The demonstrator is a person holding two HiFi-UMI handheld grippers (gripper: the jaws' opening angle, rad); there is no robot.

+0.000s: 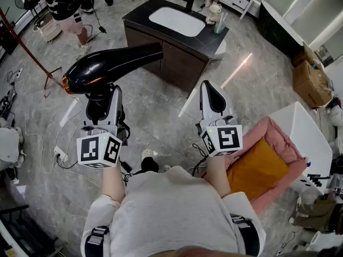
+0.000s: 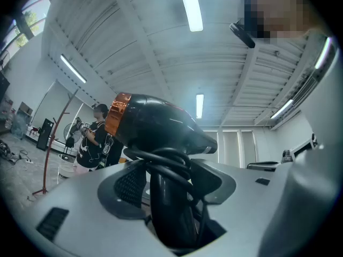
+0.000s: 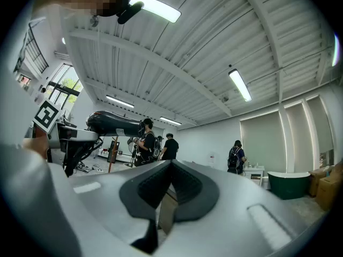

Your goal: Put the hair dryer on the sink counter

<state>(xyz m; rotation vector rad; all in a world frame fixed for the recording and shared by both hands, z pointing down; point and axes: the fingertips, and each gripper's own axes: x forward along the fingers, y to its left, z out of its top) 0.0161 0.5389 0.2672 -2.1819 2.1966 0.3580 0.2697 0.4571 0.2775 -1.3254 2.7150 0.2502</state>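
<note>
Left gripper (image 1: 103,105) pinches the hair dryer (image 1: 110,66) by its handle; right gripper (image 1: 212,91), jaws pressed together, empty; sink counter (image 1: 206,40) at twelve o'clock, well apart.

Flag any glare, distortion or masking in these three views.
Head view: glossy highlights on the hair dryer, bright streak on the floor. Left gripper view: fisheye, ceiling lights blown out, mosaic patch top right. Right gripper view: same fisheye, dark corners, mosaic top left.

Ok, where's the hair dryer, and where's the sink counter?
hair dryer (image 1: 110,66), head view, middle of its black body.
sink counter (image 1: 202,43), head view, bare dark top near the front.
</note>
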